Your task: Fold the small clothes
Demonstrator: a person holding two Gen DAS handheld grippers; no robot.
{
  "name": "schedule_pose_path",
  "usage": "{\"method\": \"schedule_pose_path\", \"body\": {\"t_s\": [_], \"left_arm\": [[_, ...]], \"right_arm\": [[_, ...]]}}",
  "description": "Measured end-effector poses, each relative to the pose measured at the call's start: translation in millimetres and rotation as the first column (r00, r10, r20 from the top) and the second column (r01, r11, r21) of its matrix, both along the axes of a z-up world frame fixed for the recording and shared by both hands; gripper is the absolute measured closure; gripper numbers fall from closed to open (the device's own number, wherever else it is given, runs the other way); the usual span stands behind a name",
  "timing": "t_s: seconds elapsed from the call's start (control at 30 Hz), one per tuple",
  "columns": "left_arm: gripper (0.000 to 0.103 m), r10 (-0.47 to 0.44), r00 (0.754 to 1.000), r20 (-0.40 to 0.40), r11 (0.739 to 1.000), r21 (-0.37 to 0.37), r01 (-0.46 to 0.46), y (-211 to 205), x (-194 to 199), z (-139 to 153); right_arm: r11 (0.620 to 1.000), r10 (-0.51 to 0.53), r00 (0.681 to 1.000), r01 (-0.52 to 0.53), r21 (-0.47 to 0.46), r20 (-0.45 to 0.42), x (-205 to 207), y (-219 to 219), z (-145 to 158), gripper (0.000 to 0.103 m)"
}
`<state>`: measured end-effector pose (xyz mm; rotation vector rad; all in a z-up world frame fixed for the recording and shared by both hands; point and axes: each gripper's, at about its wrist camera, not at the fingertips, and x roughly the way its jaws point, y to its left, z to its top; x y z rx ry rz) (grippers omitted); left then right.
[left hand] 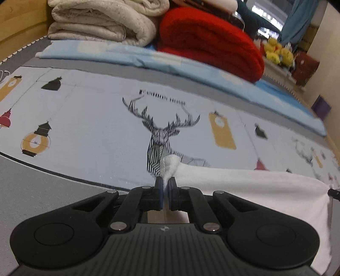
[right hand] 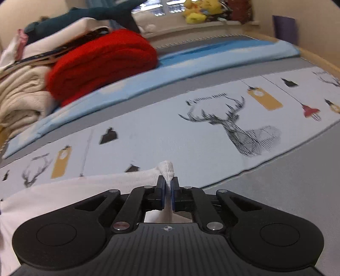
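A small white garment [left hand: 255, 186] is held stretched between both grippers above the bed. My left gripper [left hand: 165, 184] is shut on its left corner; a bunched tip of cloth sticks up past the pads. The cloth runs right to the other gripper's tip at the frame edge. My right gripper [right hand: 167, 186] is shut on the garment's right corner [right hand: 166, 169]; the white cloth [right hand: 63, 191] spreads left and down from it. The part below the grippers is hidden.
The bed carries a pale printed sheet [left hand: 95, 118] with deer and lanterns. A red folded blanket [left hand: 208, 40], a cream quilt [left hand: 102, 21] and a light blue pad [left hand: 148, 57] lie at the far side. Yellow plush toys [right hand: 199, 10] sit on a sill.
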<state>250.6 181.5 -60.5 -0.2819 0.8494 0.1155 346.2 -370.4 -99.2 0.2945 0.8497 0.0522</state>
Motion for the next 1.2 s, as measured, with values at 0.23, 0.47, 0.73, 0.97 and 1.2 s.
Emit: {"method": "schedule_pose_path", "body": {"t_s": [0.23, 0.47, 0.73, 0.97, 1.2], "left_arm": [[0.095, 0.018, 0.999, -0.038, 1.0, -0.012, -0.018, 0.5, 8.0, -11.5], [0.05, -0.081, 0.981, -0.178, 0.992, -0.107, 0.062, 0.4, -11.9, -23.8], [0.044, -0.086, 0.958, -0.272, 0.981, -0.188, 0.034, -4.6, -44.9, -48.8], [0.087, -0.132, 0.963, -0.235, 0.987, -0.117, 0.107, -21.6, -47.6, -45.7], [0.093, -0.095, 0.991, -0.089, 0.994, -0.068, 0.09, -10.9, -50.0, -16.6]], "right_arm": [[1.0, -0.005, 1.0, 0.005, -0.02, 0.01, 4.3, 10.3, -4.3, 0.094], [0.998, 0.06, 0.981, -0.065, -0.023, -0.186, -5.4, 6.6, -27.5, 0.071], [0.994, 0.097, 0.941, -0.078, 0.073, -0.324, -48.3, -2.6, -45.3, 0.051], [0.99, 0.13, 0.937, -0.101, 0.103, -0.324, -52.4, 6.2, -52.2, 0.062], [0.99, 0.123, 0.986, -0.115, 0.077, -0.11, -35.8, 18.3, -28.0, 0.086]]}}
